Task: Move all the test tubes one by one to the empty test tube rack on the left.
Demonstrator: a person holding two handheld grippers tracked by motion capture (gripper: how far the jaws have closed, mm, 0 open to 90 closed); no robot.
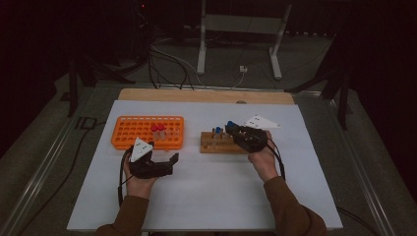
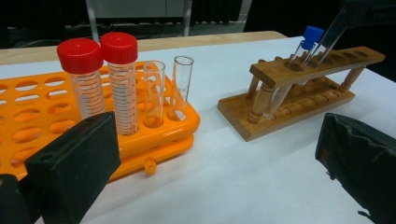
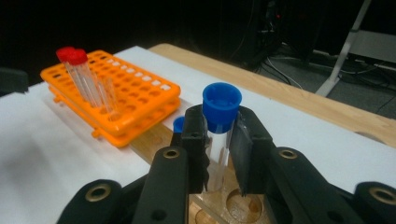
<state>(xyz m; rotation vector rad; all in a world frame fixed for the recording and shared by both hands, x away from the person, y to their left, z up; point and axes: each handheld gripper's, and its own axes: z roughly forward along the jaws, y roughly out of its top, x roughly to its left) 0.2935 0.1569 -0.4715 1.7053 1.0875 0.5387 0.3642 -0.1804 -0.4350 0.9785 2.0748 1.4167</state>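
Note:
My right gripper (image 3: 219,135) is shut on a clear tube with a blue cap (image 3: 221,103), held just below the cap over the wooden rack (image 3: 154,140). In the left gripper view this tube (image 2: 329,39) leans, its lower end at a hole in the rack's top bar (image 2: 322,63). A second blue-capped tube (image 2: 309,36) stands in the rack beside it. My left gripper (image 2: 215,163) rests open on the white sheet, in front of the orange rack (image 2: 42,116). In the high view the left gripper (image 1: 162,153) is near the orange rack (image 1: 129,132) and the right gripper (image 1: 232,129) is above the wooden rack (image 1: 216,146).
The orange rack holds two red-capped tubes (image 2: 119,70) and two open glass tubes (image 2: 181,81) at its near right corner. A white sheet (image 1: 206,191) covers the table, with a bare wooden strip (image 1: 196,95) at the far edge. Cables and a metal stand (image 1: 201,49) lie beyond.

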